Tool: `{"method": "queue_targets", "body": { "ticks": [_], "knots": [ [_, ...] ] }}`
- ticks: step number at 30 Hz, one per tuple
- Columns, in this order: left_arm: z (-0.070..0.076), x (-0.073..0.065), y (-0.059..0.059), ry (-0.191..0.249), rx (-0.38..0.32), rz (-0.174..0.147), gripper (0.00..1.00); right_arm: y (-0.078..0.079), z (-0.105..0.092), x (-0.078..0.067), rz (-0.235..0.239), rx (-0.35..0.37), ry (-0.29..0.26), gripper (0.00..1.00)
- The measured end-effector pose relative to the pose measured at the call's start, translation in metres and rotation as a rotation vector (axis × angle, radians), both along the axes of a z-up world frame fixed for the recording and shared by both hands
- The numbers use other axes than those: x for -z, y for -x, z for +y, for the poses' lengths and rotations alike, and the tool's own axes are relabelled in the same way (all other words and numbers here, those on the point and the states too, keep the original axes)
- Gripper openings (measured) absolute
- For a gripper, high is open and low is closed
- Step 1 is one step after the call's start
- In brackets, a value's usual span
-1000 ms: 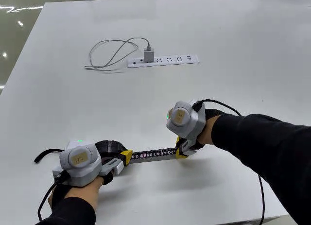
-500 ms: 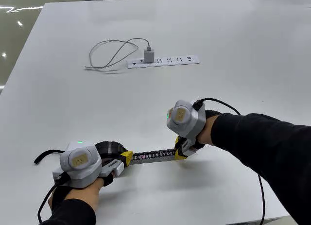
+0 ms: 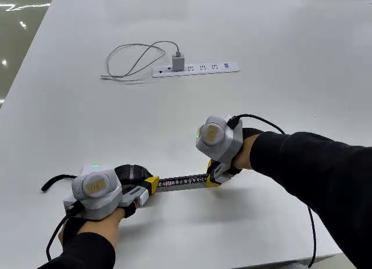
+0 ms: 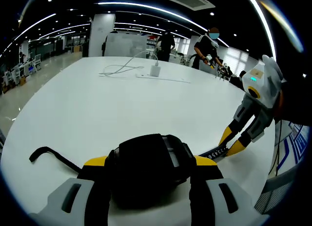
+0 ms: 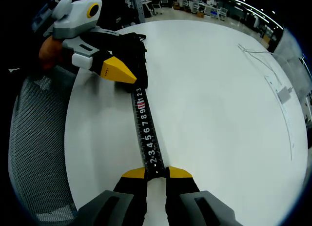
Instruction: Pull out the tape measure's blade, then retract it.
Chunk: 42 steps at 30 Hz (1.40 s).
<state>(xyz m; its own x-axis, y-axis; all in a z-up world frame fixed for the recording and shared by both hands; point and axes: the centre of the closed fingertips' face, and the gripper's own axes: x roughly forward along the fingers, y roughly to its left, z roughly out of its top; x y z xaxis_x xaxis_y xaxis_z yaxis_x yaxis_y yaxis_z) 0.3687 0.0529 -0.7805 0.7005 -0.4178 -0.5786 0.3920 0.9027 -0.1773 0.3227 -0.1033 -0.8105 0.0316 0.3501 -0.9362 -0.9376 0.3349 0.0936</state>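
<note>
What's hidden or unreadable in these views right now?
- Blade's end hook: right gripper view, covered by the right tongs pinching the dark numbered blade.
- Blade's exit slot: left gripper view, behind the black tape measure case in the left tongs.
- Blade numbers: head view, too small.

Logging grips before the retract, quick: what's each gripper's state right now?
Left gripper: closed on the tape measure case.
Right gripper: closed on the blade, near its end.

A white table (image 3: 261, 60) carries, toward its far side, a white power strip (image 3: 203, 68) with a charger (image 3: 178, 62) plugged in and a pale cable (image 3: 131, 57) looped beside it, and near its front edge a black tape measure (image 3: 132, 176), its blade (image 3: 183, 180) lying flat and its strap (image 3: 53, 181) trailing away.
</note>
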Motion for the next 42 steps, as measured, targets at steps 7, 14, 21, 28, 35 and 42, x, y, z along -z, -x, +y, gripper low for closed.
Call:
{"method": "queue_targets", "body": {
  "ticks": [7, 14, 21, 28, 35, 42],
  "knots": [
    [0.0, 0.0, 0.0, 0.0, -0.001, 0.002, 0.61, 0.0, 0.002, 0.0, -0.008, -0.018, 0.007, 0.1],
    [0.0, 0.0, 0.0, 0.001, -0.002, 0.002, 0.62, -0.001, 0.004, 0.0, -0.021, -0.04, 0.002, 0.1],
    [0.0, 0.0, 0.0, 0.003, -0.003, 0.004, 0.62, -0.002, 0.007, 0.0, -0.024, -0.034, 0.017, 0.1],
    [0.0, 0.0, 0.0, 0.002, -0.004, 0.004, 0.62, -0.002, 0.009, 0.0, -0.03, -0.035, 0.012, 0.1],
    [0.0, 0.0, 0.0, 0.003, -0.007, 0.005, 0.62, -0.003, 0.011, 0.001, -0.03, -0.033, 0.012, 0.1],
    [0.0, 0.0, 0.0, 0.003, -0.008, 0.006, 0.62, -0.005, 0.013, 0.001, -0.033, -0.04, 0.012, 0.1]
  ]
}}
